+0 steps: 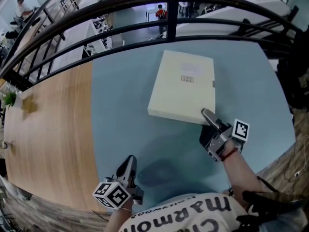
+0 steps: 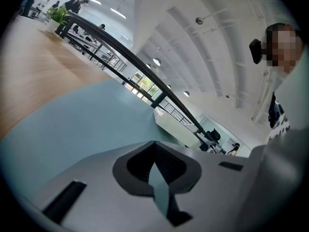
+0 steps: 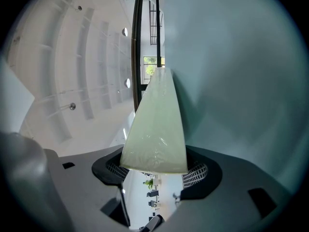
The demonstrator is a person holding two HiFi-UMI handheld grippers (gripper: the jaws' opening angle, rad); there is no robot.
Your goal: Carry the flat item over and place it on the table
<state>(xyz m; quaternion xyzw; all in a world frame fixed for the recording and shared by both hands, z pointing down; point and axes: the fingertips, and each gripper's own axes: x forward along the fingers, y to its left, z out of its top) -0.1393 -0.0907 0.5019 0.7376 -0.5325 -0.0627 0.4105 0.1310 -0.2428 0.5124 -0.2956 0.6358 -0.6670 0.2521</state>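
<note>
We see box [image 1: 181,88] over blue bench [image 1: 120,110], right hand-held gripper [image 1: 208,116] clamped on near corner. Left hand-held gripper [image 1: 129,166] closed, empty. We judge box stiff, light, glossy, likely slick; corner hold risks pivot.

There is one flat cream box [image 1: 182,86] and one table [image 1: 125,115]. The grippers number two: the left gripper [image 1: 129,166] at 7 o'clock in the head view and the right gripper [image 1: 208,116] at 4 o'clock. The marker cubes are also two, the left marker cube [image 1: 112,195] and the right marker cube [image 1: 240,129]. One potted plant [image 1: 8,99] shows at 9 o'clock. Beyond one black railing [image 1: 145,4] are two people, one person [image 1: 21,6] at 11 o'clock and another person [image 1: 161,14] at 12 o'clock.
</note>
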